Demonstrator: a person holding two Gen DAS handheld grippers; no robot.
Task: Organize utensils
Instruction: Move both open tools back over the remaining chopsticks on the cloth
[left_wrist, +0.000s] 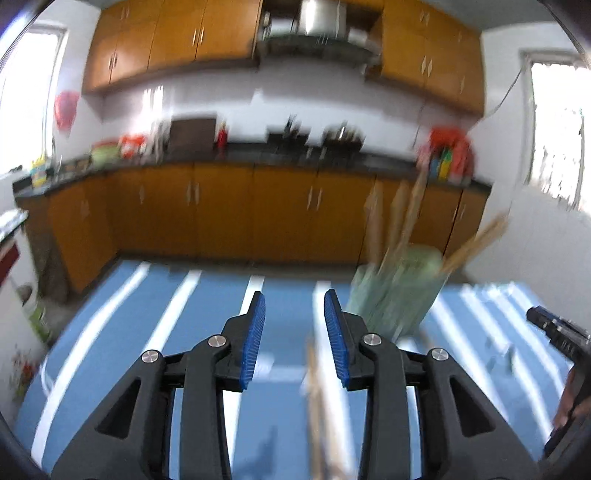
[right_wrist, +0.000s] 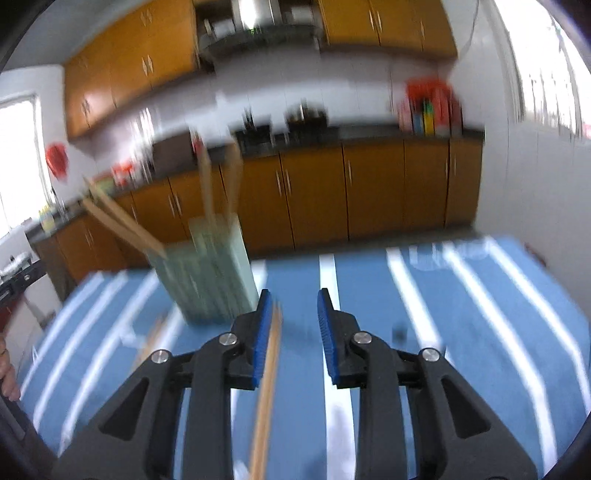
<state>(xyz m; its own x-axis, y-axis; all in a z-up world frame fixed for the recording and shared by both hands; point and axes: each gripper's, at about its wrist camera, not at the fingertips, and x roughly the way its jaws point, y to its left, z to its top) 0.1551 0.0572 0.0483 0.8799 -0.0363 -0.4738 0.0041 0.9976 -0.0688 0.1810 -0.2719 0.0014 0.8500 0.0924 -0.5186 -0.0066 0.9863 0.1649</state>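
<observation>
A pale green utensil holder (left_wrist: 395, 291) stands on the blue striped table, with several wooden chopsticks (left_wrist: 402, 218) sticking up out of it. My left gripper (left_wrist: 294, 306) is open just left of the holder. A blurred wooden chopstick (left_wrist: 317, 406) shows between its jaws, nearer the right pad and not pinched. In the right wrist view the holder (right_wrist: 210, 277) is ahead on the left. My right gripper (right_wrist: 294, 299) is open, and a chopstick (right_wrist: 269, 369) runs along its left pad with a wide gap to the other pad.
The table has a blue cloth with white stripes (right_wrist: 369, 295). Another chopstick (right_wrist: 151, 339) lies on it below the holder. The right gripper (left_wrist: 554, 328) shows at the right edge of the left wrist view. Orange kitchen cabinets (left_wrist: 258, 214) and a cluttered counter stand beyond the table.
</observation>
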